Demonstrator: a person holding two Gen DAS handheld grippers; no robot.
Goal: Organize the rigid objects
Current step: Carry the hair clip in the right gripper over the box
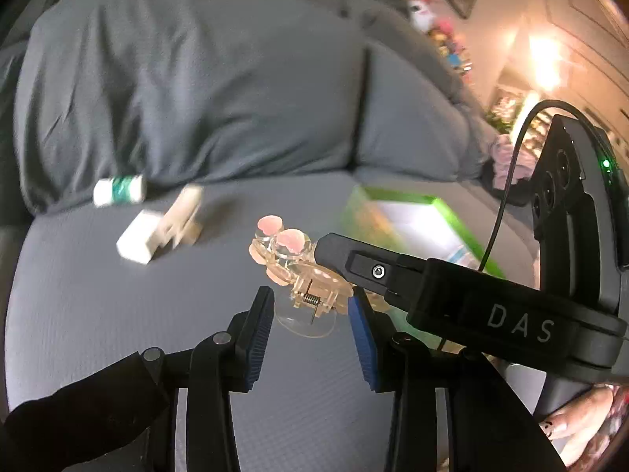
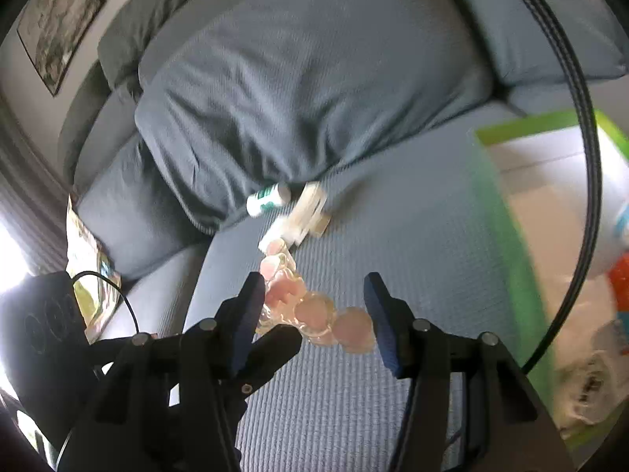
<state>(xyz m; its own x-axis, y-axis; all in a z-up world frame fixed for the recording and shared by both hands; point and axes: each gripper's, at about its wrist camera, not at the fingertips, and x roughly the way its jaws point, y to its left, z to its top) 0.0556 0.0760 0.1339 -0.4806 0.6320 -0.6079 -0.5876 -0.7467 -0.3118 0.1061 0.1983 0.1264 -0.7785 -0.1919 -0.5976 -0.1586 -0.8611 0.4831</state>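
Gripping the clear pink-studded clip (image 1: pixel 293 271) in both narrowed claws, left claw (image 1: pixel 312 316) and right claw (image 2: pixel 314 316): lift level toward the green box (image 1: pixel 440 212) beside the right claw.

Black gripper (image 1: pixel 310 316), blue ribbed pads (image 1: pixel 363 330), "DAS" marking.

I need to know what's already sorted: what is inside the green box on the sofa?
Inside the green box, a white container with blue marking, something orange-red and blurred white items show. The rest is cut off by the picture's edge or too blurred to identify.
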